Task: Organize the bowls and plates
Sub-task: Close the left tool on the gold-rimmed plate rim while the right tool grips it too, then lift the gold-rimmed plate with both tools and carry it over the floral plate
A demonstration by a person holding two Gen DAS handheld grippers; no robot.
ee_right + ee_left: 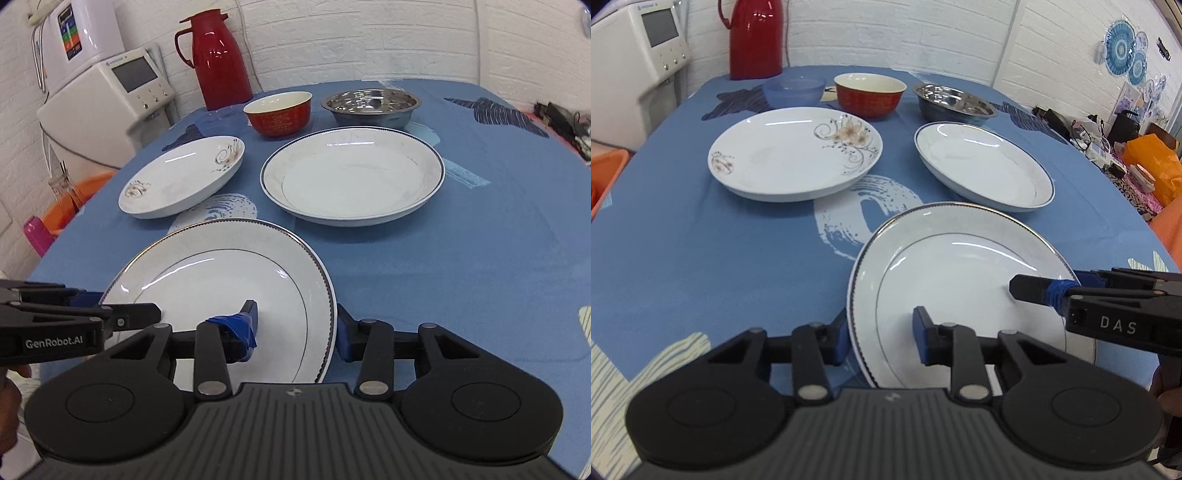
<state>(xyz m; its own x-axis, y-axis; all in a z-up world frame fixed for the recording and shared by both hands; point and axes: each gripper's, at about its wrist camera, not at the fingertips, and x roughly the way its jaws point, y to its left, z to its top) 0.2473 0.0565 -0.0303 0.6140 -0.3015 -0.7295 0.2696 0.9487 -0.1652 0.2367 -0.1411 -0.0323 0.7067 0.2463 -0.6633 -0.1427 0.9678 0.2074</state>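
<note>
Both my left tongs (881,338) and right tongs (297,328) straddle the rimmed plate (960,291) at the bench's near edge, jaws not visibly clamped; nothing stacked yet.

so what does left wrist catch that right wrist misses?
Left wrist only: the blue plastic bowl, and the cluttered side table with wall plates.

Right wrist only: the white dispenser above the appliance, and the pink bottle.

Both: near plate straddled at opposite rims by left gripper and right gripper, flowered plate, blue-rimmed plate, red bowl, steel bowl, red thermos.
</note>
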